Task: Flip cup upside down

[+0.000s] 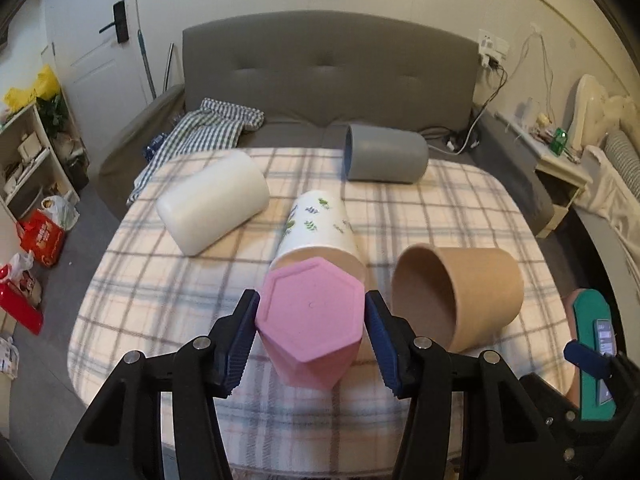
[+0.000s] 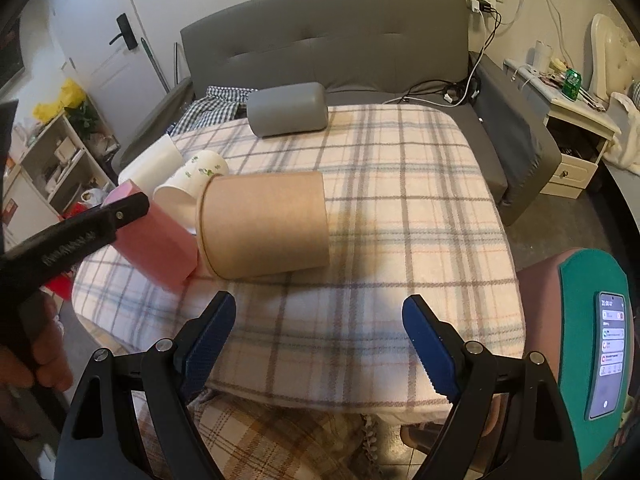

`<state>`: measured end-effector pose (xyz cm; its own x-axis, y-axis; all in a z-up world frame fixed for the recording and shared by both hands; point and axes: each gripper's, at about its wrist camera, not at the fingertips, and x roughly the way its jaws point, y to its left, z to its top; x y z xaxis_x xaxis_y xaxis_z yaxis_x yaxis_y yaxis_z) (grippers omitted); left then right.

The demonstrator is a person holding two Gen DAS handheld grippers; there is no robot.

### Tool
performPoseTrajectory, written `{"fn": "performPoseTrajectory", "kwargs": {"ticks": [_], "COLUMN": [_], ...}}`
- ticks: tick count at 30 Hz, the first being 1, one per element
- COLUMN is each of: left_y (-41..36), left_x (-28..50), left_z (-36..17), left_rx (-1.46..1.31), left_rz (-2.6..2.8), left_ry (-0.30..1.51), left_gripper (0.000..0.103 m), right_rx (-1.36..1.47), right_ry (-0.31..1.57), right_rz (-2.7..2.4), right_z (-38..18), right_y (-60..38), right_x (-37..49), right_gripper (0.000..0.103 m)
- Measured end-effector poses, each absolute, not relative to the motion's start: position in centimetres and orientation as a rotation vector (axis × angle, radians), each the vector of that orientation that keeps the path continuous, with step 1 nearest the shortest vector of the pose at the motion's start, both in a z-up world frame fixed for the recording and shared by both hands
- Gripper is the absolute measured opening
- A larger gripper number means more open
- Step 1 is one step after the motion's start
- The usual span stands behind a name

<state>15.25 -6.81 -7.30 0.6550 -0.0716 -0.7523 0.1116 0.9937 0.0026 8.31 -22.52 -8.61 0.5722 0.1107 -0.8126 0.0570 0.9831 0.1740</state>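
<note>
Cups: five on the plaid blanket (image 1: 168,300), counted one pink, one brown, one flowered, one white, one grey.
Pink cup (image 1: 310,320): six-sided, tilted with its flat base up toward the left camera, low over the near part of the blanket, just beside the brown cup's mouth.
Left gripper (image 1: 311,320): one, its two blue pads pressed against opposite sides of the pink cup; a hand (image 2: 36,356) holds its black handle.
Right gripper (image 2: 320,332): one, jaws spread wide with nothing between them, hovering over the near edge of the blanket, short of the brown cup.
Brown cup (image 2: 266,226): on its side, near the middle of the blanket.
Flowered cup (image 1: 320,220): on its side, just behind the pink cup, mouth facing it.
White cup (image 1: 212,204): on its side, left of the flowered cup.
Grey cup (image 1: 386,154): on its side at the far edge of the blanket, by the grey sofa (image 1: 328,60).
Phones: one phone (image 2: 610,354), screen lit, on a green pad right of the blanket.
</note>
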Motion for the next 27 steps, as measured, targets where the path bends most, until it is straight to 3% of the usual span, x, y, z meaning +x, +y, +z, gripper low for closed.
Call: {"fn": "performPoseTrajectory", "kwargs": {"ticks": [9,13,27], "left_y": [-7.1,-7.0,-5.1], "left_x": [15.0,15.0,12.2], "left_z": [-7.6,-8.0,-3.0], "left_rx": [0.079,0.075,0.007], "left_rz": [-0.136,-0.128,-0.137], "left_ry": [0.854,0.885,0.799], "left_gripper": [0.058,0.073,0.074], "right_rx": [0.185,0.175,0.154], "right_ry": [0.963,0.963,0.868], "right_rz": [0.023,0.034,0.039], "right_z": [-8.7,-8.6,-4.3], "right_y": [-22.6,-22.1,-21.2], "right_x": [9.1,8.8,5.9], "right_gripper": [0.086,0.086,0.086]}}
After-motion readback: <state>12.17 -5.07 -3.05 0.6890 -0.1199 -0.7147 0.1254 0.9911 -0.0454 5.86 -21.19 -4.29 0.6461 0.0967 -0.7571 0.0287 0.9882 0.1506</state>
